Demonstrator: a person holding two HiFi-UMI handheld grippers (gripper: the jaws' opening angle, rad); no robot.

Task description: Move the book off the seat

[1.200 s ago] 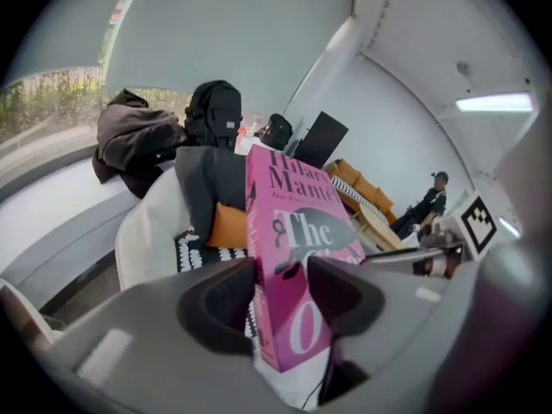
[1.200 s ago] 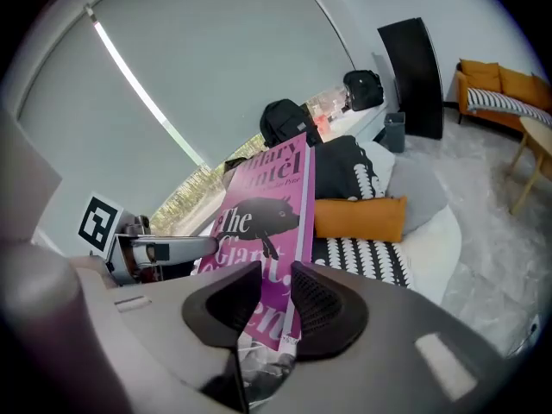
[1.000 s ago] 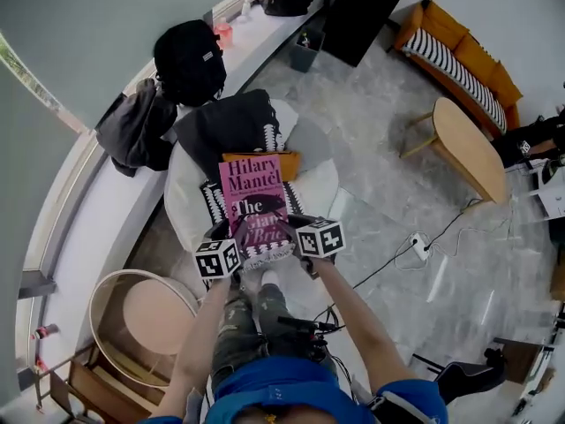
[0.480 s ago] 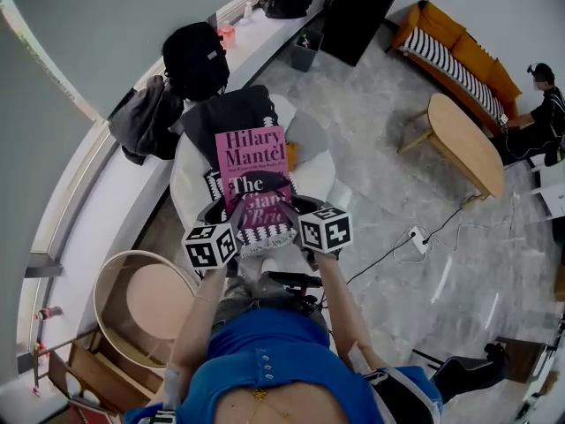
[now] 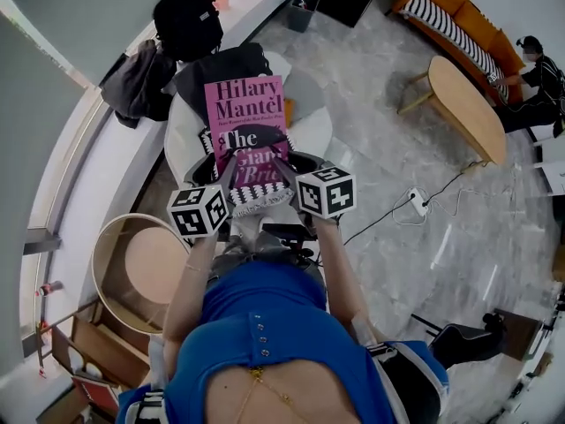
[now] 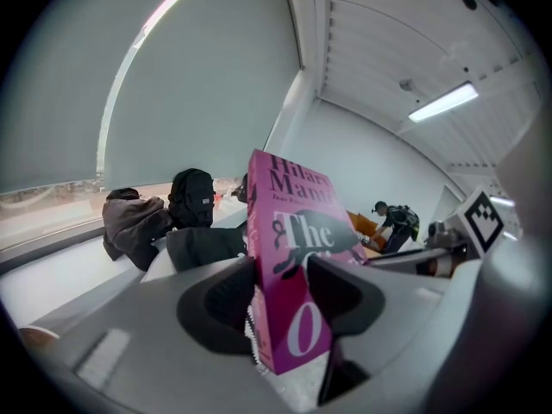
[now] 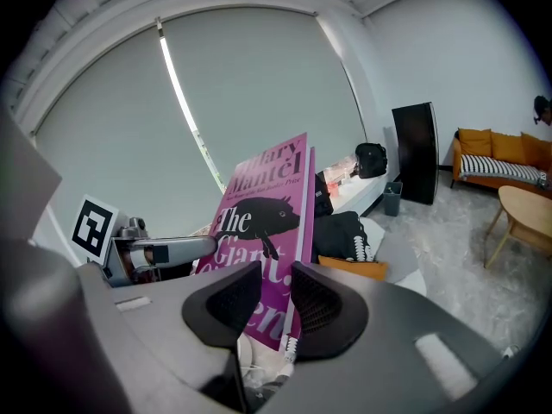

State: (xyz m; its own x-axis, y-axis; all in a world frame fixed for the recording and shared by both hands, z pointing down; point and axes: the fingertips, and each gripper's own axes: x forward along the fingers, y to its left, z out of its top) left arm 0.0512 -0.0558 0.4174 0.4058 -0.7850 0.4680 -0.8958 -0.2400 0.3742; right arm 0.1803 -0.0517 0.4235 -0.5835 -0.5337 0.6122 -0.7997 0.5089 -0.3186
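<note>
Pink book (image 5: 246,129) stands upright over the white seat (image 5: 320,140), with the left gripper (image 6: 280,296) and right gripper (image 7: 274,304) clamping its lower side edges and bare floor (image 5: 424,193) to the right.

dark jacket (image 5: 221,69) crowds seat (image 5: 306,104); floor (image 5: 397,175) rightward seemingly open.

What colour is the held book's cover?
Magenta pink; the book shows best in the head view.

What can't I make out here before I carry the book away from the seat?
Book bottom edge: head view, behind the marker cubes.
Lower title words: both gripper views, covered by the left hand-held gripper and right hand-held gripper.
Seat beneath the book: head view, book hides it.
</note>
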